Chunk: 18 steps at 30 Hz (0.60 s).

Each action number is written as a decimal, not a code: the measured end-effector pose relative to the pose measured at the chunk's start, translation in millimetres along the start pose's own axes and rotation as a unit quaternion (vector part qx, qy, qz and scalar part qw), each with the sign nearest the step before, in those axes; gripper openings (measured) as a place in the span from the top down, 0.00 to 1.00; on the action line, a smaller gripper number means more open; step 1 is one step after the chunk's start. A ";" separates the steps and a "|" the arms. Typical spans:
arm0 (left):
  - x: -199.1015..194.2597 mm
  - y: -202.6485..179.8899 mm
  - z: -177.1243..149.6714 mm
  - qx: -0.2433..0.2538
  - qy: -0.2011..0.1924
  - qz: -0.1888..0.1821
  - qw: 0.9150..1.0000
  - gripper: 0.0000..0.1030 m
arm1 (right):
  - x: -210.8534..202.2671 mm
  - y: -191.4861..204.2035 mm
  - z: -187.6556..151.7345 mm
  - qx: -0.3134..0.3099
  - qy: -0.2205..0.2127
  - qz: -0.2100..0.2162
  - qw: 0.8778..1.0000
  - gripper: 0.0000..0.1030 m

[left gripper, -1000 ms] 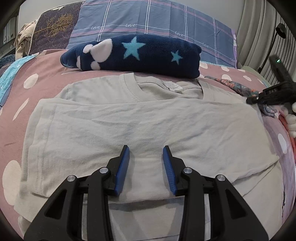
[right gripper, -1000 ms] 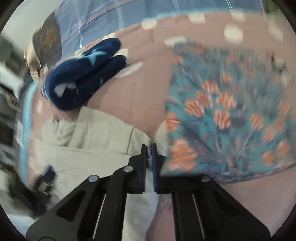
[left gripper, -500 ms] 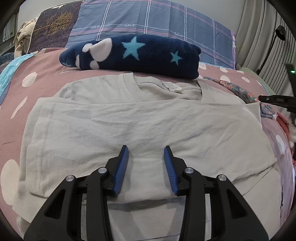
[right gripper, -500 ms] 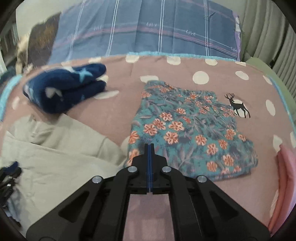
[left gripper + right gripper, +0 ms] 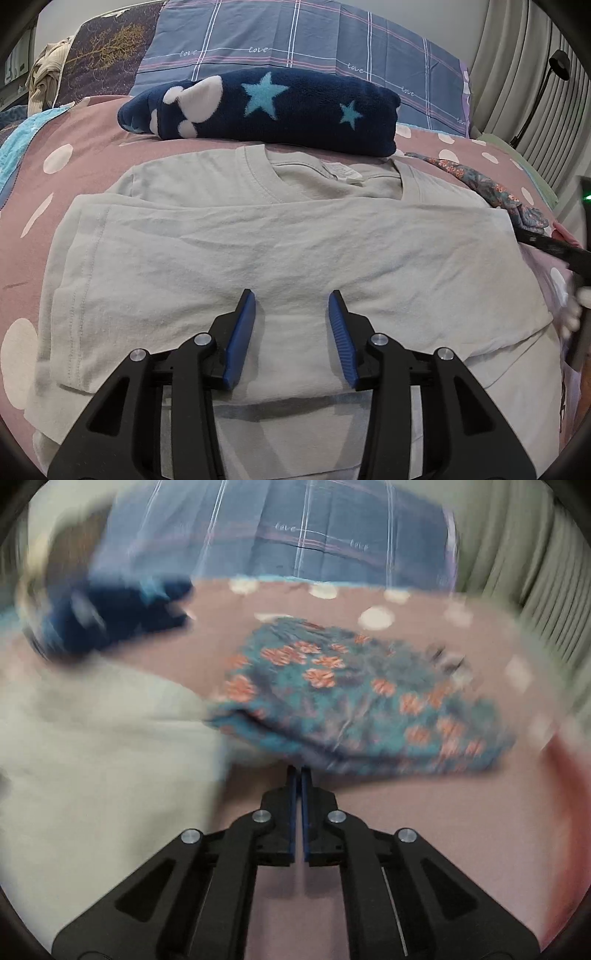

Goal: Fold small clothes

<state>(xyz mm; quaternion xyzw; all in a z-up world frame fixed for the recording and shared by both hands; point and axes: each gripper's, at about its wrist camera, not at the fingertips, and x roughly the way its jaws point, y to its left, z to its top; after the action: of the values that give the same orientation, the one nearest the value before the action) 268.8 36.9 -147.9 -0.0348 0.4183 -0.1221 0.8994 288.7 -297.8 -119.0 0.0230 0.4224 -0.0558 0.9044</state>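
A pale grey T-shirt [image 5: 288, 243] lies on the pink dotted bedspread [image 5: 85, 147], its lower part folded up over the chest, collar toward the pillows. My left gripper [image 5: 291, 306] is open and empty, its blue pads just above the shirt's folded part. My right gripper [image 5: 298, 771] is shut on nothing, over bare bedspread beside the shirt's right edge [image 5: 92, 738]; this view is motion-blurred. The right gripper also shows in the left wrist view [image 5: 554, 247] at the shirt's right side.
A folded navy star blanket [image 5: 266, 107] lies beyond the collar, with plaid pillows [image 5: 295, 40] behind. A folded teal floral garment [image 5: 362, 698] lies right of the shirt. Something pink [image 5: 569, 775] is at the far right. Curtains [image 5: 517, 74] hang at the right.
My right gripper has let go of the shirt's right edge, swung right, and dropped lower toward the bedspread, staying shut. My left gripper has barely moved.
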 end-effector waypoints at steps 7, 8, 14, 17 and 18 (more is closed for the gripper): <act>0.2 -2.0 -0.8 0.005 0.000 0.004 1.000 0.57 | -50.9 66.8 -43.5 -0.125 0.006 0.112 0.986 0.75; 0.5 -2.4 -0.6 0.006 0.001 0.005 1.000 0.57 | -37.4 71.9 -55.9 -0.139 0.033 0.084 0.986 0.75; -51.3 14.9 -12.3 -0.003 -0.013 -0.005 1.000 0.53 | -89.1 39.9 -89.0 -0.064 -0.004 0.095 0.993 0.67; -105.4 40.5 -38.7 -0.006 -0.042 -0.002 0.999 0.39 | -117.7 10.2 -116.0 -0.023 -0.007 0.122 0.992 0.60; -118.6 48.9 -48.5 -0.006 -0.047 0.004 0.999 0.37 | -122.1 -0.4 -128.5 -0.008 0.000 0.127 0.992 0.60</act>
<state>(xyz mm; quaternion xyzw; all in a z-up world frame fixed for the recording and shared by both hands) 167.7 115.7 -99.1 -0.0443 0.3767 -0.1144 0.9182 113.0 -276.8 -108.0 0.0691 0.4161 0.0629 0.9045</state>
